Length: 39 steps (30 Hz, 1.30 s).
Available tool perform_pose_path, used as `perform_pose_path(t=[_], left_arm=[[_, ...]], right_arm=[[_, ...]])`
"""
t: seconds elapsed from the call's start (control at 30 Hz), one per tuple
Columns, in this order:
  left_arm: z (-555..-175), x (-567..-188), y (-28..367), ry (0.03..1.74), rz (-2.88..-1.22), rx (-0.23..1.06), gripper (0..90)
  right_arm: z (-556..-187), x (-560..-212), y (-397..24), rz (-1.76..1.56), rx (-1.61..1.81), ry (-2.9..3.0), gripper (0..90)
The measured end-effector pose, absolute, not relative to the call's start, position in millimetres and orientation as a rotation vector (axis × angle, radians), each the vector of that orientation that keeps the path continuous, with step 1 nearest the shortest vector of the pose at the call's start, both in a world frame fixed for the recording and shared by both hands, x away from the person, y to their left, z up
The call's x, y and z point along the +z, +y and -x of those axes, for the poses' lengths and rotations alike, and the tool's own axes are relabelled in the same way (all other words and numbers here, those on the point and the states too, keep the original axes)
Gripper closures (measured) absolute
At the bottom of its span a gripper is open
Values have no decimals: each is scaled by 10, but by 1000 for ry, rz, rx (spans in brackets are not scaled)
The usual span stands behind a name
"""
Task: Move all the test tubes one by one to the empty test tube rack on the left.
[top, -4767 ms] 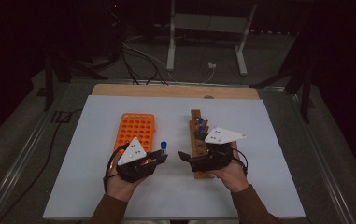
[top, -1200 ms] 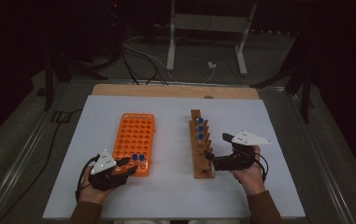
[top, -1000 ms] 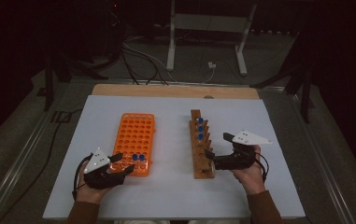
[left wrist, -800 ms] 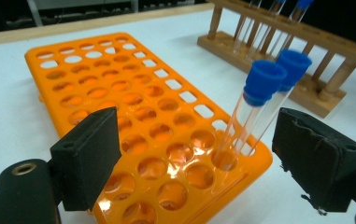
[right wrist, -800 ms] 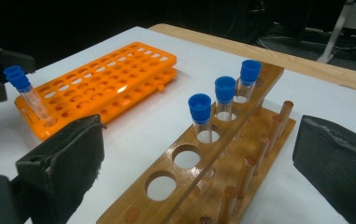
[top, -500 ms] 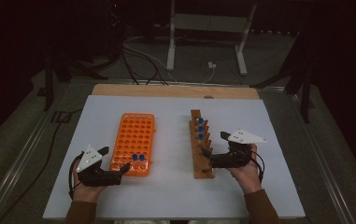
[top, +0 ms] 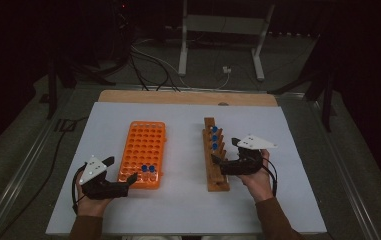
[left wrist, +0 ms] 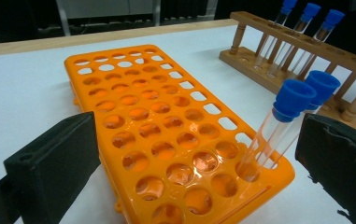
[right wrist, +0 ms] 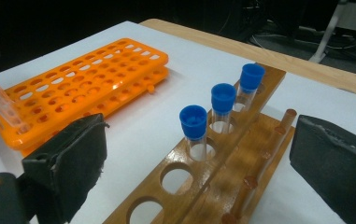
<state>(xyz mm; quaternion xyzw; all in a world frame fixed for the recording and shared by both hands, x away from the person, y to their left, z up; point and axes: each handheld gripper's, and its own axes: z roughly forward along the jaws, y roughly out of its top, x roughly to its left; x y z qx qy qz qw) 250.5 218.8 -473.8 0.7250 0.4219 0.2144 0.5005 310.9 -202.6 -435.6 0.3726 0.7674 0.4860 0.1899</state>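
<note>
High view is showing two blue-capped tubes (top: 148,171) sitting in the orange rack (top: 143,151), three more (top: 214,137) waiting in the wooden rack (top: 215,165); left hand-held gripper (top: 126,182) is hanging released beside them, right hand-held gripper (top: 217,162) is gaping, empty.

Lab bench setup: orange tube rack (top: 143,152), wooden tube rack (top: 215,155) w/ blue-capped test tubes (right wrist: 223,108), white desk (top: 188,200), cables (top: 150,60) behind.
</note>
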Motion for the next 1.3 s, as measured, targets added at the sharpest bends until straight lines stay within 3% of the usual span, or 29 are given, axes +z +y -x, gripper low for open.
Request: perform_pose_path(t=[0.43, 0.83, 1.0, 1.3], left_arm=[[-2513, -4751, 2185, 1025, -1753, 521, 6], [-2517, -4756, 2176, 1026, -1763, 521, 6], [-2515, -4756, 2177, 1027, -1761, 520, 6], [-2516, -4758, 2177, 1029, -1764, 516, 7]], right_arm=[[-3197, -4474, -1922, -1033, 1336, 2199, 144], [-3241, -4538, -1864, -1040, 1337, 2211, 163], [-3244, -4555, -1848, -1042, 1322, 2206, 266], [-3232, -4598, -1839, -1006, 1277, 2213, 583]])
